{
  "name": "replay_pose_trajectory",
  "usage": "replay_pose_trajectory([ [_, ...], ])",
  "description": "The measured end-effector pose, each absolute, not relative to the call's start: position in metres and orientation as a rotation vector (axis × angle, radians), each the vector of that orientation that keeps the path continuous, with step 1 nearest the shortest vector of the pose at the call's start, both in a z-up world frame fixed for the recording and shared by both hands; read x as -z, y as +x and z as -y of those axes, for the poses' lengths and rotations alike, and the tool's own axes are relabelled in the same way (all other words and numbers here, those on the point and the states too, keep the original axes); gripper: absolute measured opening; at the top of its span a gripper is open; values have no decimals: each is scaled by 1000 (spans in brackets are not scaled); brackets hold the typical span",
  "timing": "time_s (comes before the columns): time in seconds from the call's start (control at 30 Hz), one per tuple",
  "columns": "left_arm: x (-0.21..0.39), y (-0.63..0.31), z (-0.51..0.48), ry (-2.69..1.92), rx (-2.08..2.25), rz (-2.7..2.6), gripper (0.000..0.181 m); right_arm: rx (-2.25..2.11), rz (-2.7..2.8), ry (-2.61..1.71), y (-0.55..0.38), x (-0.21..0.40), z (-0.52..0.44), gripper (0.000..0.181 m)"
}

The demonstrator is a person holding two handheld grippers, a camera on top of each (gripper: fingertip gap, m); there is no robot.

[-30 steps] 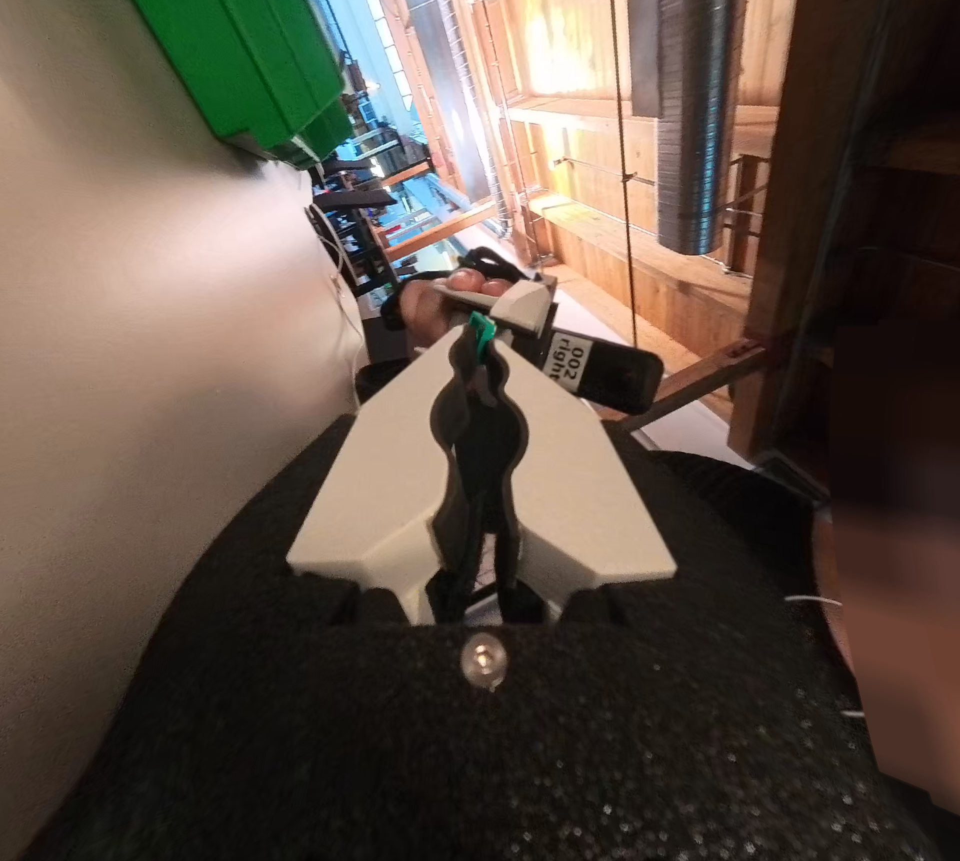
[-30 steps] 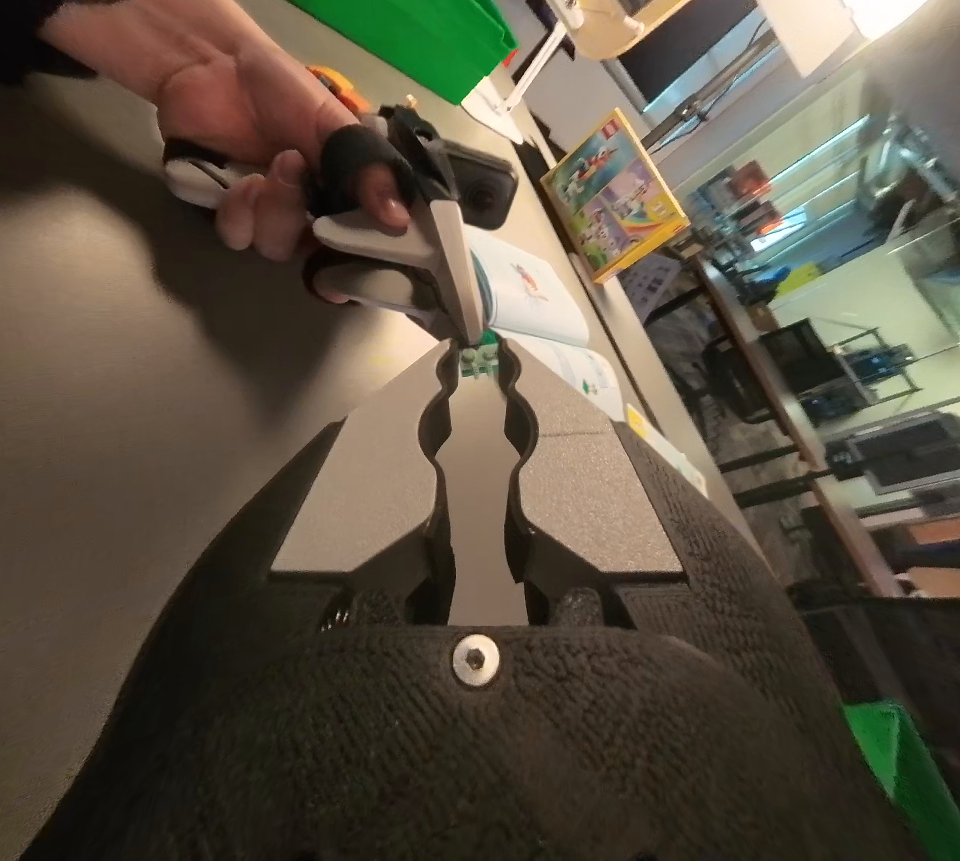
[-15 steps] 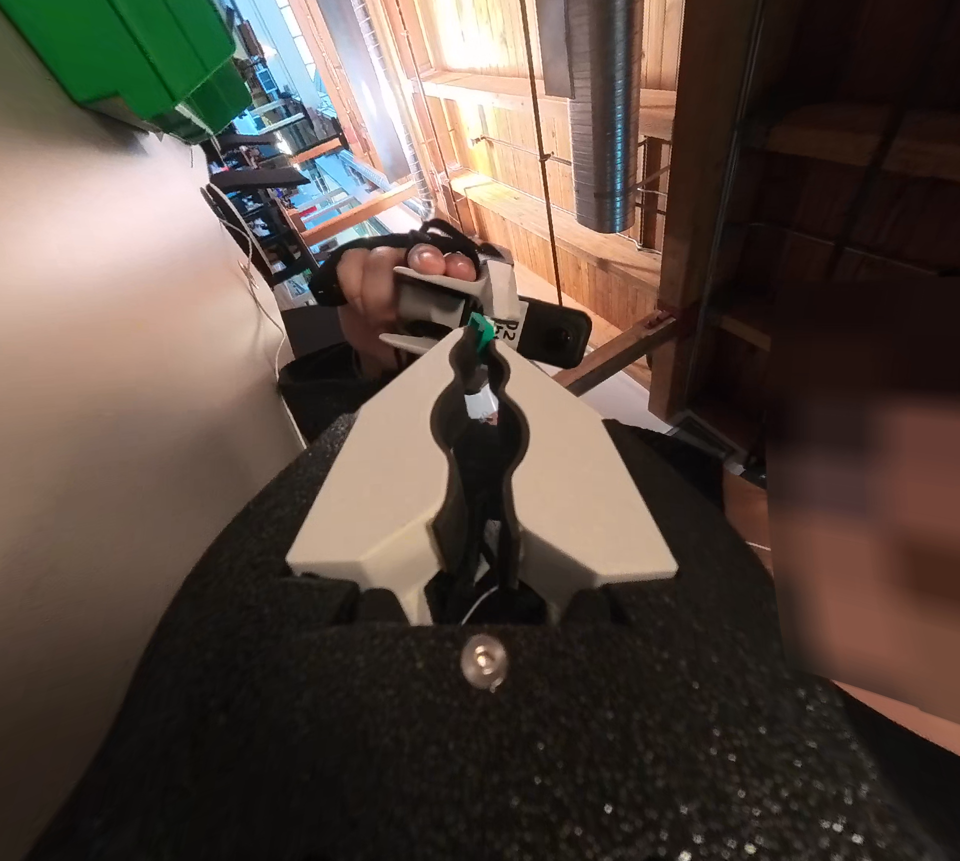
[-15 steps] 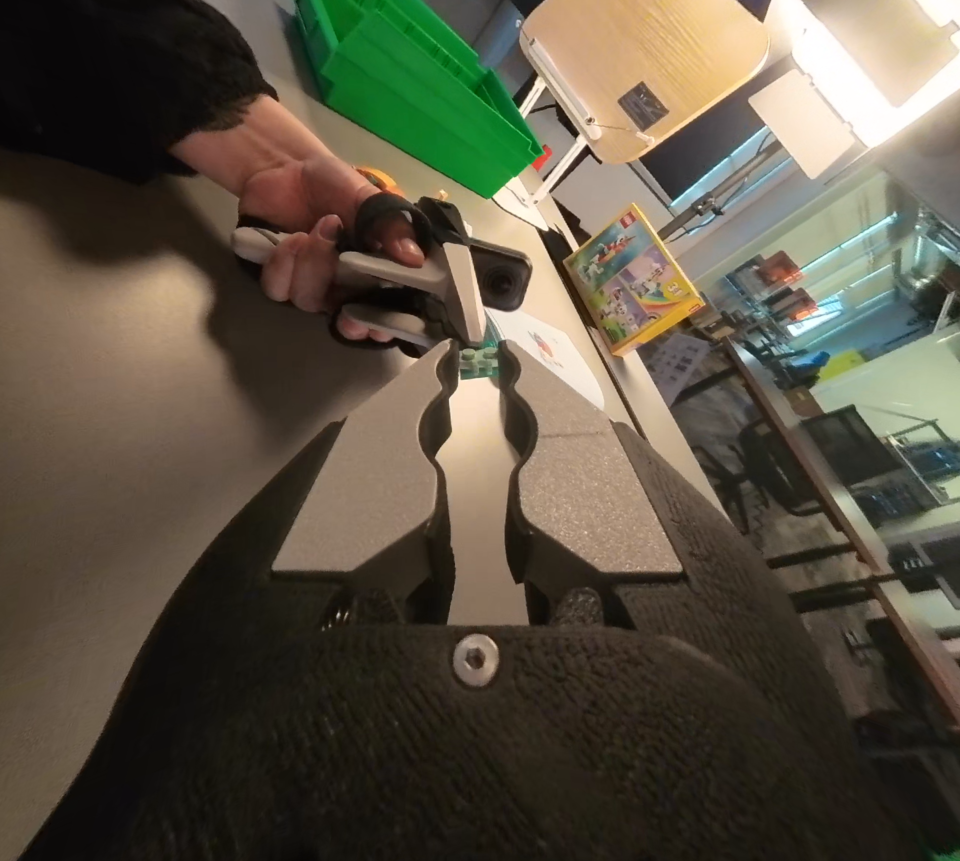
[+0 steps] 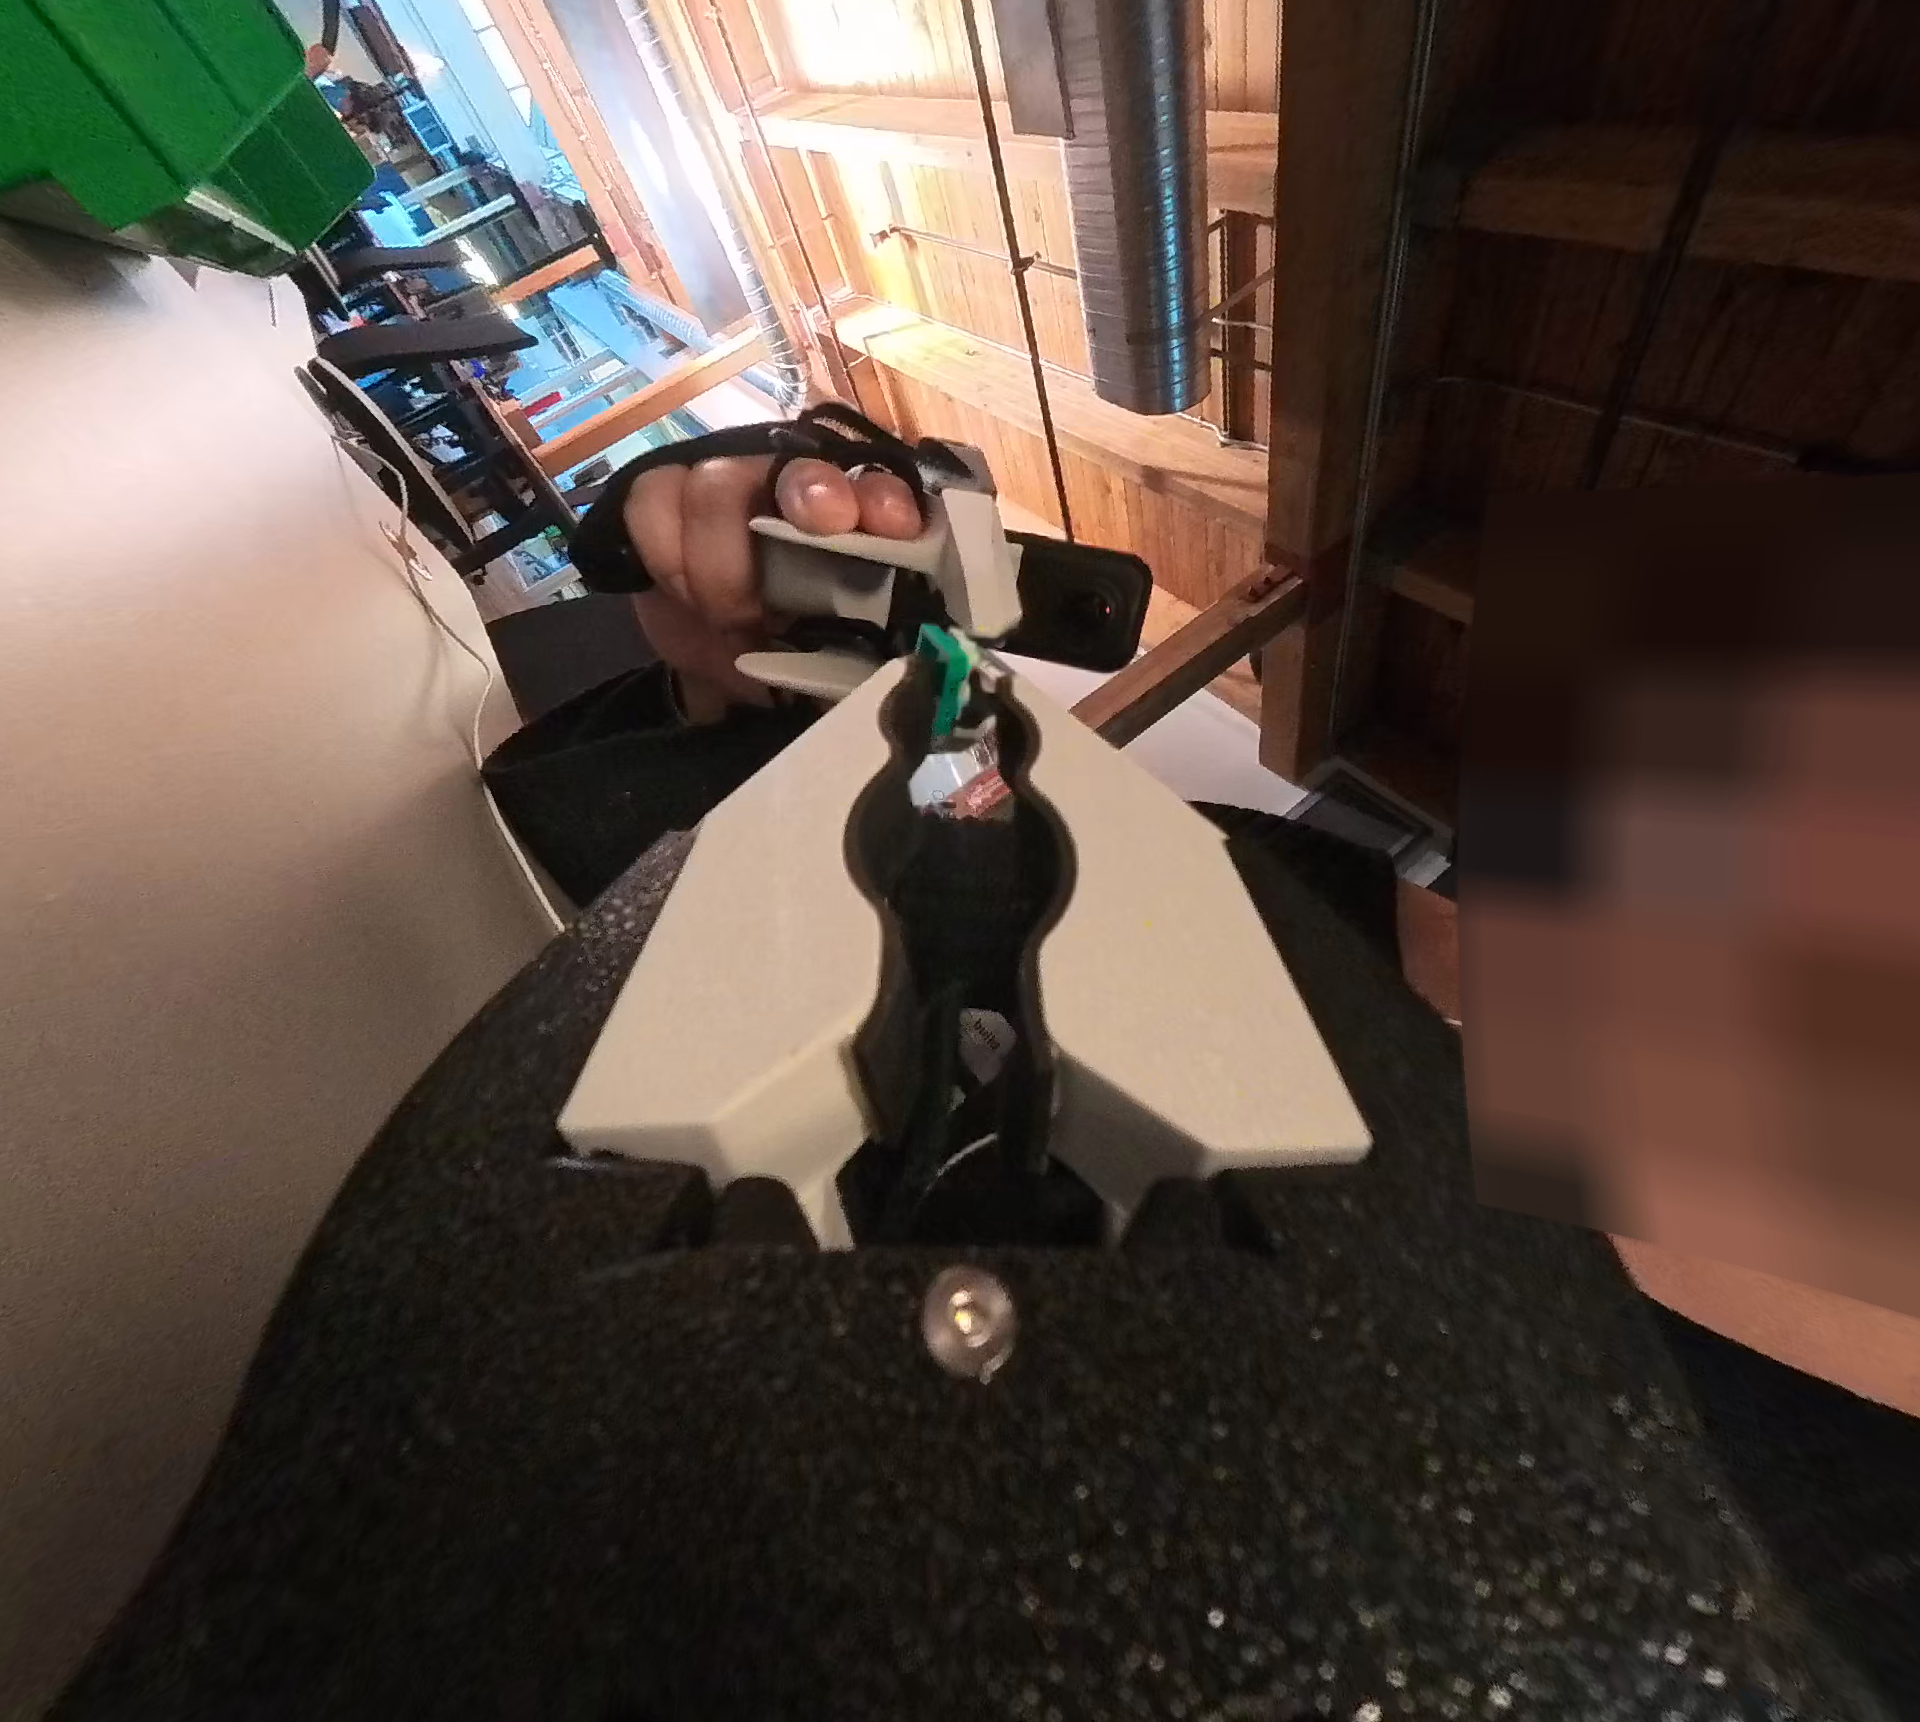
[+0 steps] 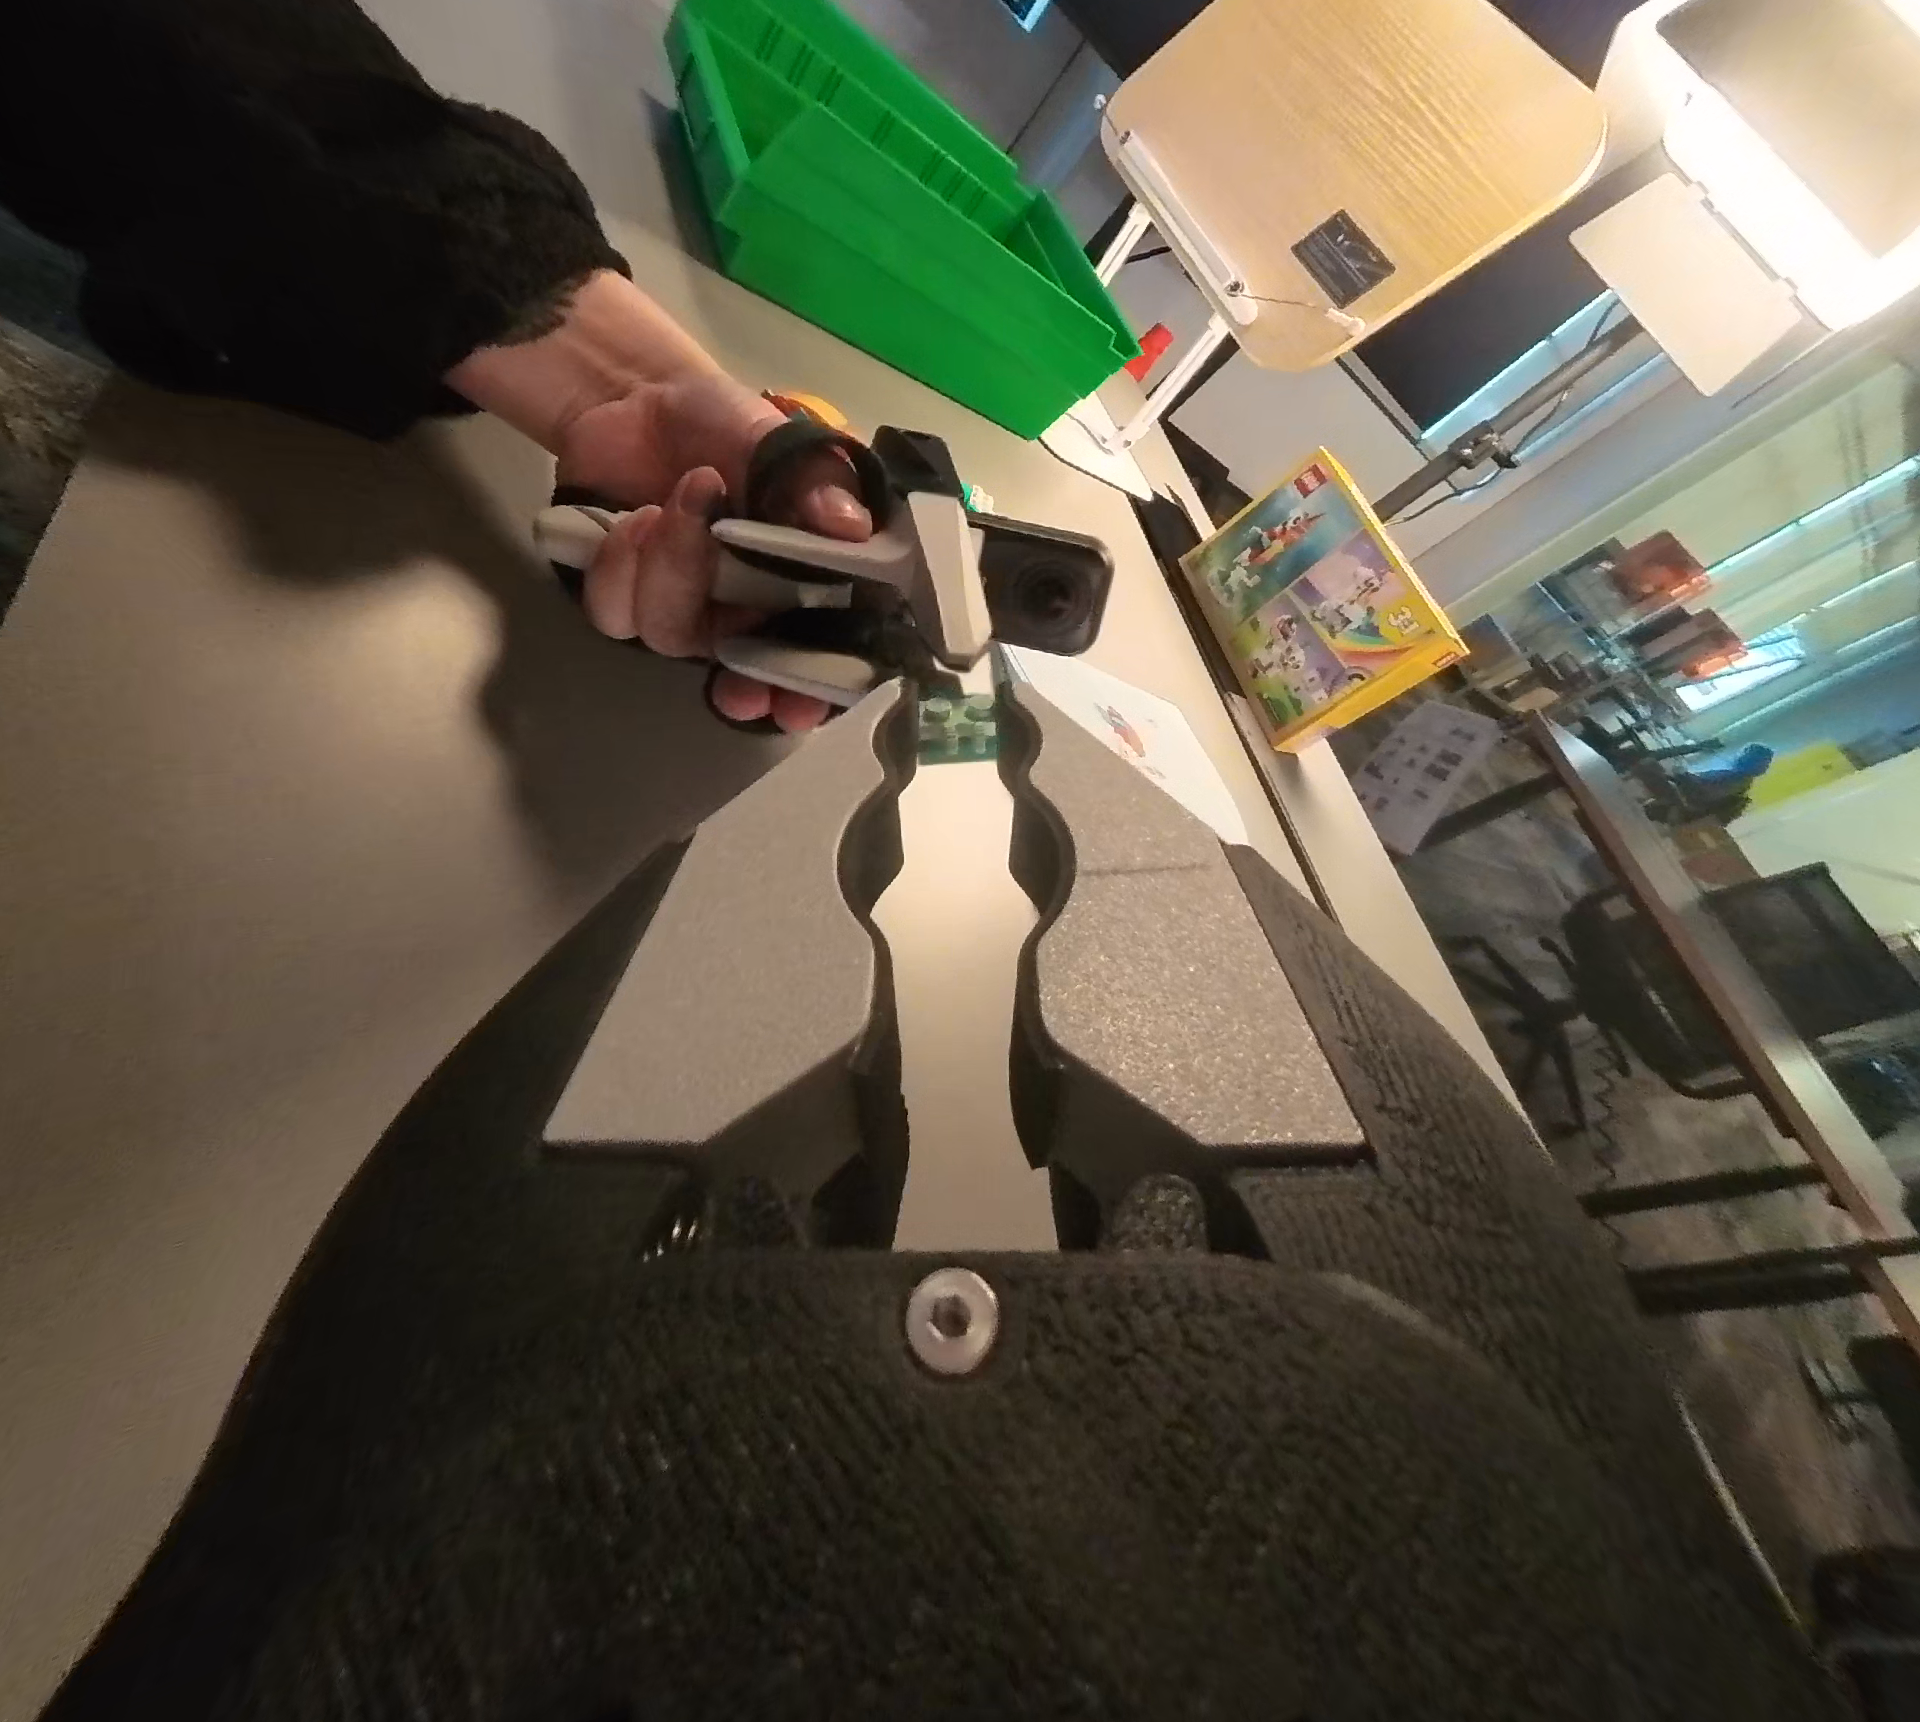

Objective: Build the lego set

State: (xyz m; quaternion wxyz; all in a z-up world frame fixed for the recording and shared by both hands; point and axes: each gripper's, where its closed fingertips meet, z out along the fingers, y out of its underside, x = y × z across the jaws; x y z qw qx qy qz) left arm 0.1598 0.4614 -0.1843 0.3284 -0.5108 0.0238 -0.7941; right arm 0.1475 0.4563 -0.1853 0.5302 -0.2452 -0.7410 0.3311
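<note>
A small green lego plate point(image 6: 957, 726) with studs sits between the tips of my right gripper point(image 6: 951, 708), whose grey fingers are closed on its two sides. In the left wrist view the same plate point(image 5: 941, 686) shows edge-on, pinched at the tips of my left gripper point(image 5: 951, 687), whose white fingers are almost together. The two grippers meet tip to tip above the grey table point(image 6: 260, 737). A person's hand point(image 6: 665, 519) holds the left gripper, and another hand point(image 5: 717, 550) holds the right one. What else may be fixed to the plate is hidden.
Green bins point(image 6: 894, 238) stand at the back of the table and also show in the left wrist view point(image 5: 135, 62). A yellow lego box point(image 6: 1320, 612) and an open booklet point(image 6: 1132, 727) lie beyond the grippers. A wooden-backed chair point(image 6: 1351, 124) stands behind the table. The tips of both grippers are at nearly the same place.
Both grippers have stayed tip to tip on the green plate. Both views have swung, so more of the table, the bins and the sleeve show in the right wrist view.
</note>
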Motion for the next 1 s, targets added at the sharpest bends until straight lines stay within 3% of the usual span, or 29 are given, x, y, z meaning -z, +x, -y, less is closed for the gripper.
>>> replay_pose_trajectory([
  [0.1, 184, 166, -456, -1352, 2101, -101, 17, -786, 1789, -573, 148, 187, -454, 13],
  [1.0, 199, 164, -464, -1469, 2072, -40, 3, -873, 1858, -638, 153, 198, -457, 13],
])
